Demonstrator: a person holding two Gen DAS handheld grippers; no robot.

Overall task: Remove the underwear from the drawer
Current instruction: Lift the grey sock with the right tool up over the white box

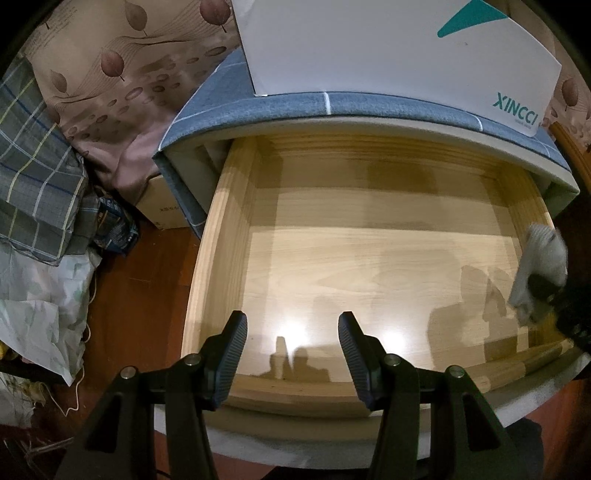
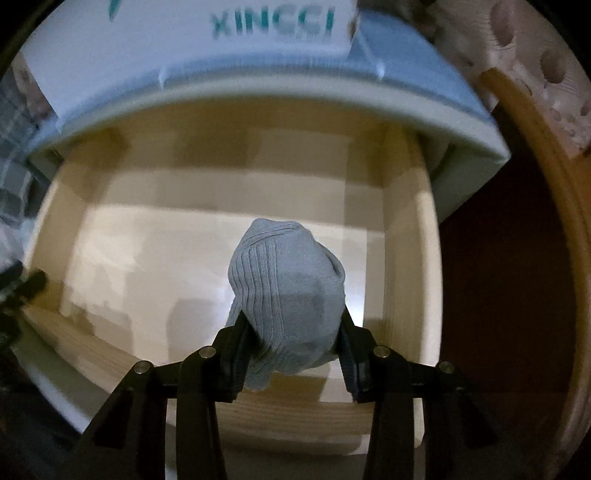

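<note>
Right gripper (image 2: 293, 339), jaws clamped on the grey ribbed underwear (image 2: 286, 291) above the wooden drawer (image 2: 410, 258). Left gripper (image 1: 293, 334) half open, empty, at the drawer's 6 o'clock edge.

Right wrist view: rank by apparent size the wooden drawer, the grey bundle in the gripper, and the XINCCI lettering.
1. Wooden drawer, filling most of the frame.
2. Grey bundle, clamped in the right gripper; closeness to the camera inflates it.
3. XINCCI lettering.

Black gripper (image 1: 292, 341), ribbed pads, silver screws
</note>
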